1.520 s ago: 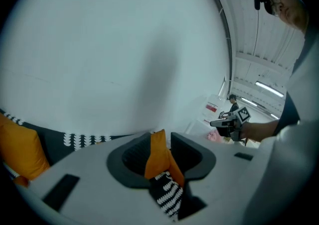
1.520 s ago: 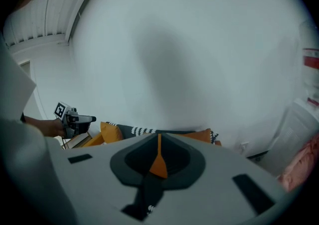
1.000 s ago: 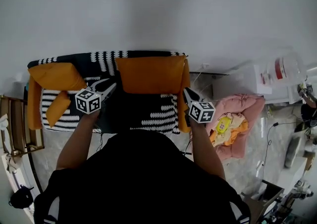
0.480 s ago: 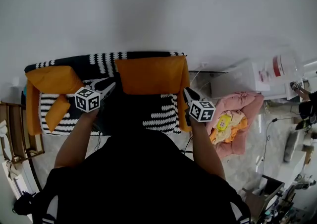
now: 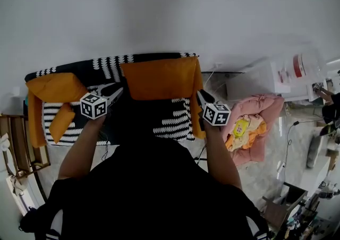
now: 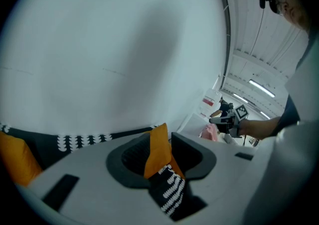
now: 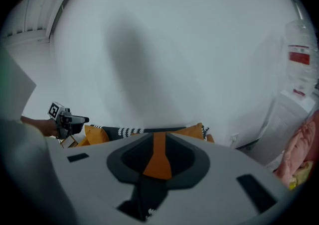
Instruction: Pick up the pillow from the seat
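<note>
Head view puts the orange pillow (image 5: pixel 162 78) upright against the sofa (image 5: pixel 69 66) back, between your grippers. Your torso hides the seat's front, so you cannot tell whether the pillow's lower edge rests there. Your left gripper (image 6: pixel 160 142) has its jaws clamped on a pillow corner. Your right gripper (image 7: pixel 158 142) has jaws that have just been opening, with the pillow's edge filling their narrow gap.

Plain white wall (image 5: pixel 159 5) fills the view beyond the left tool (image 5: pixel 118 93). Below the tool is the seat (image 5: pixel 172 122), with a black-and-white patterned cover. A wooden frame (image 5: pixel 9 138) stands on the floor to the tool's left. Well to its right are a white cabinet (image 5: pixel 252 84) and a pink cushion (image 5: pixel 263 114) on the pale mottled floor (image 5: pixel 265 175). Strip lights (image 6: pixel 261 88) are on the ceiling.
</note>
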Motion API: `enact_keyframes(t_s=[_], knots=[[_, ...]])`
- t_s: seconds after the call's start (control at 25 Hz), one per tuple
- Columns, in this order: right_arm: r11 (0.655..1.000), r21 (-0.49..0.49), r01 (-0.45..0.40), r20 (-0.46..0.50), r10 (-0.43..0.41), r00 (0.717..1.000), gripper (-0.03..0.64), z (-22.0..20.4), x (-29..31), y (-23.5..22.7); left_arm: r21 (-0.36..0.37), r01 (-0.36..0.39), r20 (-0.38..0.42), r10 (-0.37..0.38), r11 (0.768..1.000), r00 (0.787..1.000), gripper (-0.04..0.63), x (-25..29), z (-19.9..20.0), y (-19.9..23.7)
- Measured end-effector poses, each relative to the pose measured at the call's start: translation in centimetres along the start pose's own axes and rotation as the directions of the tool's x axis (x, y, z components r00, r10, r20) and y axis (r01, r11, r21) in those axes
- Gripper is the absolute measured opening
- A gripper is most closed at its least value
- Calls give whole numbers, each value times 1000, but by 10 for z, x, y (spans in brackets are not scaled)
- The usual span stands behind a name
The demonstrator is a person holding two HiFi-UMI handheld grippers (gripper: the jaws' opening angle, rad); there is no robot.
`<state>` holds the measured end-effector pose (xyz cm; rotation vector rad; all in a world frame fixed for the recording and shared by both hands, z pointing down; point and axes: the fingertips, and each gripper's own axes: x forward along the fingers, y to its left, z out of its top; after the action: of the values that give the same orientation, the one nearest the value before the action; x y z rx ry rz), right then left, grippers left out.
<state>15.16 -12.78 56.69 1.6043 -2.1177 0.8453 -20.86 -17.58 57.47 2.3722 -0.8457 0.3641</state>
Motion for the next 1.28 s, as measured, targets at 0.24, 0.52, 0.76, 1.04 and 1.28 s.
enact_keyframes(t_s=[0.24,0.52,0.76,1.04,1.28], knots=[[1000,15,-12,-20,12,1000,95,0,20,-28,-27,-57,-2,56,998,998,141,27,-2,12],[999,28,-33,-80,35,996,121,-7,46,-65,-85,-128,-4,128,988,992,146,51,-3,28],[998,56,-26,-100,32,994,123,-9,70,-95,-138,-169,-13,168,976,986,152,72,-7,46],[997,69,-30,-137,39,990,129,-12,100,-117,-183,-206,-30,204,961,979,159,93,-14,67],[997,65,-41,-172,51,984,133,-11,129,-130,-208,-248,-59,241,946,969,166,112,-26,94]])
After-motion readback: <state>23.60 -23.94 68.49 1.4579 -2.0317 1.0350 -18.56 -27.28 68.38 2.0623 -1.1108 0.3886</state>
